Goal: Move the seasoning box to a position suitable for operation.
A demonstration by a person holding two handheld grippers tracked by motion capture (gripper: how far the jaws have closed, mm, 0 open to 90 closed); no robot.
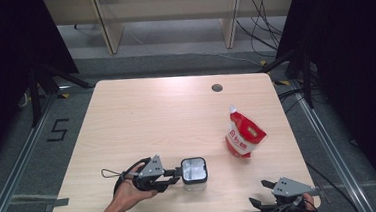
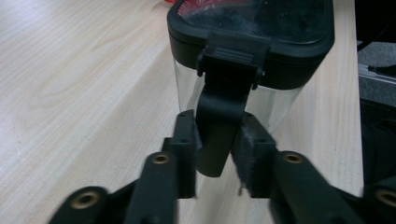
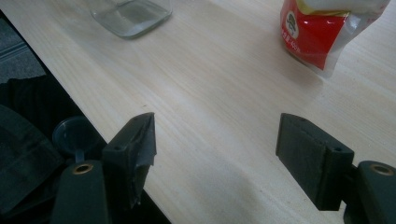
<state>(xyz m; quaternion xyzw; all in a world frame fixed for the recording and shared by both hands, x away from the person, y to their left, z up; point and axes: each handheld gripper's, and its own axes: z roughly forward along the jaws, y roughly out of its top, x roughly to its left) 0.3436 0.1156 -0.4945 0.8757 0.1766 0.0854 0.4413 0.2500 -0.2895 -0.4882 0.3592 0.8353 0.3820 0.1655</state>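
I have the wooden table (image 1: 142, 119) under me, and I place everything against the clear container (image 1: 194, 170) standing near its front edge. That container is a see-through jar with a black lid (image 2: 252, 28) on top. Well off to its right and a little farther back stands the red and white pouch (image 1: 244, 134), leaning slightly; in the right gripper view I see it ahead of my open jaws, with the jar's glass base (image 3: 132, 16) farther off to the left.

My left gripper (image 1: 176, 174) sits just left of the container, held by the hand (image 1: 131, 189) behind it. In the left gripper view its two black pads (image 2: 256, 154) are pinched narrow on the lid's black latch tab (image 2: 223, 121), which hangs down the near side of the jar; the tab runs straight between the pads, touching both.

My right gripper (image 1: 262, 192) hovers at the table's front edge, well right of the container, jaws spread wide with nothing but bare wood between them.
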